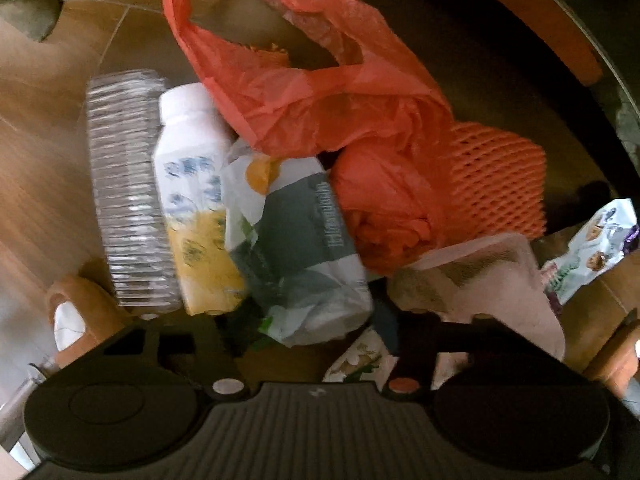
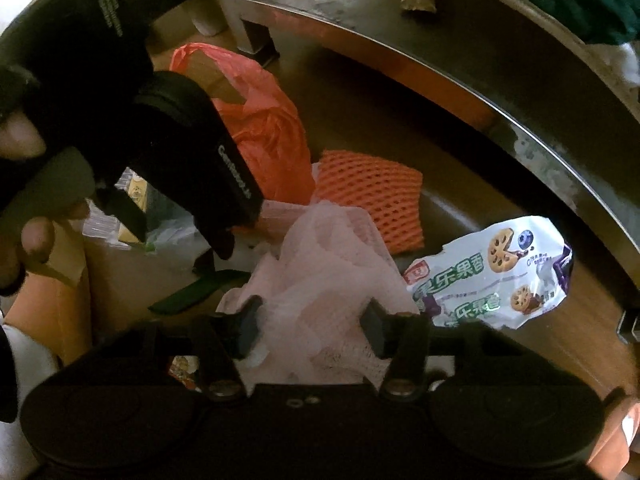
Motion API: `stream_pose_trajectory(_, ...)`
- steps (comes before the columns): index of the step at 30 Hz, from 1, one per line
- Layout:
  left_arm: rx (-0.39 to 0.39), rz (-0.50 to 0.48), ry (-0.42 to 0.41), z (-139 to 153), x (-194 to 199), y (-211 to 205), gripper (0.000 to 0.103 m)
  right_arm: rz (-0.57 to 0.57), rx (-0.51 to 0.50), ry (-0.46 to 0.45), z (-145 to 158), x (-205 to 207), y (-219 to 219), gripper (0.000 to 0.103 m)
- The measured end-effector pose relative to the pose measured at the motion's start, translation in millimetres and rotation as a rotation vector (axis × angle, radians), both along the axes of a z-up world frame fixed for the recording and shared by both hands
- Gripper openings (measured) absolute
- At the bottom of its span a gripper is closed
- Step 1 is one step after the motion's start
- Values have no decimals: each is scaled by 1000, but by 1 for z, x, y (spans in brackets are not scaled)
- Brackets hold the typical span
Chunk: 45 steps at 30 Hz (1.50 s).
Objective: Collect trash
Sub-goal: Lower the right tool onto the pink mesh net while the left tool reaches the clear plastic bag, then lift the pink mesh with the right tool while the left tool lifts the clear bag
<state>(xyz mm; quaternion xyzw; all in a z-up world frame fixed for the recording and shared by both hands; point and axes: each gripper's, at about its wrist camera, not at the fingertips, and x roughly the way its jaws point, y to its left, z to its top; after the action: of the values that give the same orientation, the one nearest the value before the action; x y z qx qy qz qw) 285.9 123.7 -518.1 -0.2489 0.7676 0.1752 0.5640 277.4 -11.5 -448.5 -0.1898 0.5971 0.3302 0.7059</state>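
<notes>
1. Right gripper (image 2: 312, 330): pointing steeply down and pinching the pink foam net (image 2: 320, 280). Both dark pads are pressing into the mesh, with the jaws narrowed around a bunched fold.
2. Pink foam net: lying crumpled on the wooden floor (image 1: 40, 160), nearest the right wrist camera, between the orange foam net (image 2: 372, 196) and a dark green strip (image 2: 192, 296).
3. Left gripper (image 2: 178, 232): reaching down into the pile on the left of the right wrist view. Its jaws are standing partly closed with the white and green package (image 1: 296, 248) between them. Its fingertips are being hidden by that package, so whether they are gripping it cannot be told.
4. Gloved hand (image 2: 80, 80): holding the left gripper from above, in a black glove with the fingertips bare.
5. White and green package: sitting crumpled in the middle of the pile, touching the white bottle (image 1: 192, 184) on its left.
6. White bottle: lying on its side, showing a blue and yellow label, just beside a clear ribbed bottle (image 1: 128, 200).
7. Red plastic bag (image 1: 304, 92): lying open-mouthed behind the package, its bunched lower part resting against the orange foam net.
8. Snack wrapper (image 2: 488, 280): lying flattened on the floor to the right of the pink net, near the edge of a low table (image 2: 480, 80).
</notes>
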Motion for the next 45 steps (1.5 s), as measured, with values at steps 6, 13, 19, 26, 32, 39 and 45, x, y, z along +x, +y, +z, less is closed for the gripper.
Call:
stream_pose_trajectory(6, -10, 16, -2, 12, -4, 1, 36, -7, -3, 7, 5, 2, -2, 7)
stream_pose_trajectory(13, -12, 31, -30, 57, -16, 2, 33, -59, 28, 27, 39, 3, -11, 5)
stream_pose_trajectory(19, -31, 69, -87, 118, -30, -13, 33, -114, 63, -6, 91, -6, -24, 4)
stream_pose_trajectory(26, -35, 74, -218, 201, -59, -21, 33, -133, 111, -96, 168, -30, -45, 4)
stream_pose_trajectory(32, -22, 33, -401, 285, -85, -28, 33, -159, 172, -203, 240, -53, -67, 4)
stream_pose_trajectory(39, 9, -31, -617, 371, -108, -33, 33, -145, 240, -379, 328, -83, -89, 4)
stream_pose_trajectory(45, 52, -75, -763, 432, -119, -38, 33, -92, 269, -548, 391, -100, -95, 3)
